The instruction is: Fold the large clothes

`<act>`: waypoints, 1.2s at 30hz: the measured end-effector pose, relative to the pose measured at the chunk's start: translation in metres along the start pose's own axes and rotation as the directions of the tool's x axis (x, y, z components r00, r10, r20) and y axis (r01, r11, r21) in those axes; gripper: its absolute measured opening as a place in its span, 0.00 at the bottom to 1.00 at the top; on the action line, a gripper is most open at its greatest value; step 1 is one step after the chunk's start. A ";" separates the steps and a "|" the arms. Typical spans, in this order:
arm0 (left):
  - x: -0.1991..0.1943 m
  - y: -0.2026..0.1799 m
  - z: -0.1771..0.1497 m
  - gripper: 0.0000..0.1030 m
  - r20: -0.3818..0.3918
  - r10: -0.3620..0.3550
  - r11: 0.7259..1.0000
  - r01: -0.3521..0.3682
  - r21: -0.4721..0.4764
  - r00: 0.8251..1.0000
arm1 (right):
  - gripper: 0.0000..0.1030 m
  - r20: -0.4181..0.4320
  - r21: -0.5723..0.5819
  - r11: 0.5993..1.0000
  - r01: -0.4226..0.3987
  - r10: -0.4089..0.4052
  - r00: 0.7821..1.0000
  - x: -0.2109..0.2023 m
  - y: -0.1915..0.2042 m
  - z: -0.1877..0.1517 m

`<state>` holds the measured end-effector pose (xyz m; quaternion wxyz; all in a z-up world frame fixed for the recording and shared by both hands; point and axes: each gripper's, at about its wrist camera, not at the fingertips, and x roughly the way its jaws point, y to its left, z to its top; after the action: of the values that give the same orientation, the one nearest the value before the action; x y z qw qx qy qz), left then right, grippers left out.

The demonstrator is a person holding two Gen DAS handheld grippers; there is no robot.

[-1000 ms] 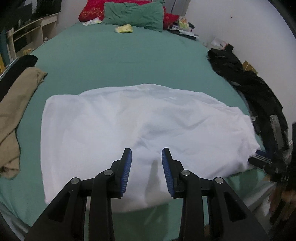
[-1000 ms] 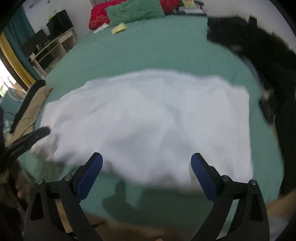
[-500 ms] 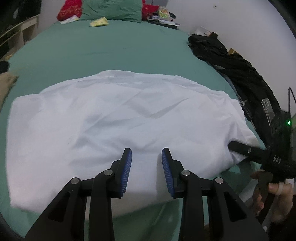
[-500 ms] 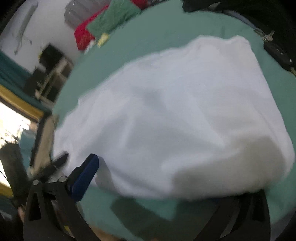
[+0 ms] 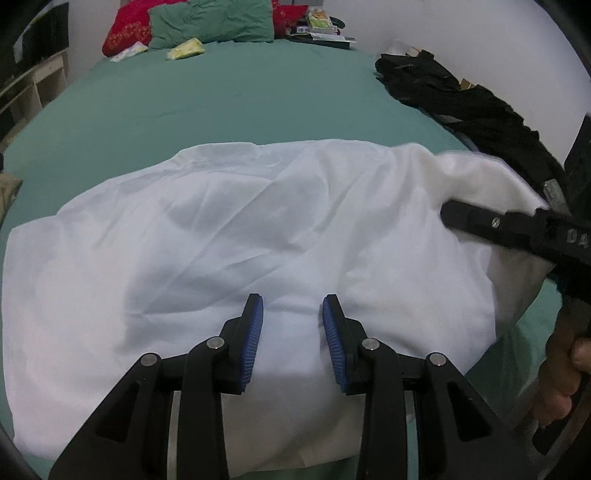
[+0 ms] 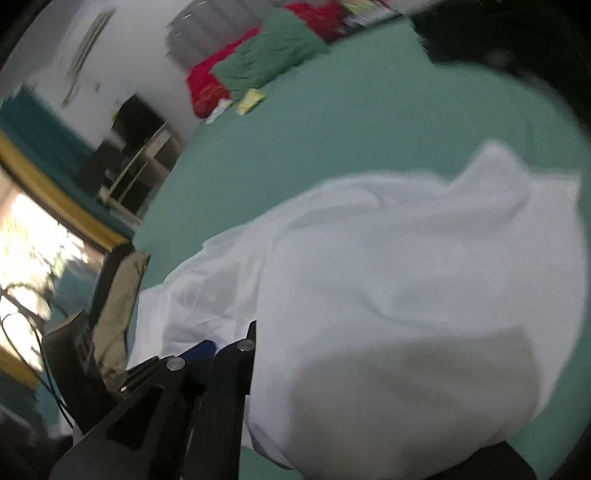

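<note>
A large white cotton garment (image 5: 258,236) lies spread across the near part of a bed covered by a green fitted sheet (image 5: 221,107), its near hem at the bed's edge and its surface creased. The left gripper (image 5: 291,332), black with blue ribbed pads, hangs above the near hem with its jaws apart and no cloth between them. The right gripper (image 5: 480,221) reaches in over the garment's right side, where white cloth is bunched and raised; whether its jaws are closed on that cloth cannot be told, since the right wrist view is blurred and the garment drapes over one finger. Judged from this layout, folding is at an early stage: at most the right side is being lifted for a first fold, and the remaining folds are not yet made. Dark clothing (image 5: 461,96) lies along the bed's right side, pillows (image 5: 210,20) at its head.
</note>
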<state>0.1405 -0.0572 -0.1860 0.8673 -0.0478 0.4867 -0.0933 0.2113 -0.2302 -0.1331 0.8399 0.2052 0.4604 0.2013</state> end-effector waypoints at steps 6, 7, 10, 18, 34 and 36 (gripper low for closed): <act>-0.038 0.037 0.003 0.35 0.033 -0.080 0.991 0.083 -0.107 0.996 | 0.11 0.024 -0.266 0.947 0.182 -0.182 0.983 -0.004 0.075 0.017; -0.055 0.050 0.003 0.35 0.066 -0.069 0.991 0.077 -0.112 0.995 | 0.11 0.028 -0.307 0.929 0.206 -0.208 0.978 -0.003 0.089 0.018; -0.092 0.084 -0.001 0.35 0.104 -0.032 0.990 0.046 -0.136 0.994 | 0.11 0.031 -0.398 0.886 0.240 -0.248 0.968 0.004 0.120 0.014; -0.154 0.187 -0.031 0.35 0.114 0.107 0.959 -0.072 -0.274 0.988 | 0.17 -0.112 -0.536 0.833 0.142 -0.236 0.965 0.066 0.194 -0.030; -0.162 0.254 -0.033 0.35 0.078 0.153 0.899 -0.105 -0.426 0.985 | 0.76 -0.497 -0.607 0.696 -0.384 0.045 0.867 0.063 0.250 -0.093; -0.161 0.243 -0.023 0.35 0.090 0.128 0.914 -0.082 -0.398 0.988 | 0.76 -0.478 -0.631 0.668 -0.394 0.064 0.876 0.039 0.245 -0.090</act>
<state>0.0665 0.2143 -0.1060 0.8701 -0.2000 0.4470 0.0560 0.1168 0.0096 -0.0747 0.7010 -0.1260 0.4836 0.5087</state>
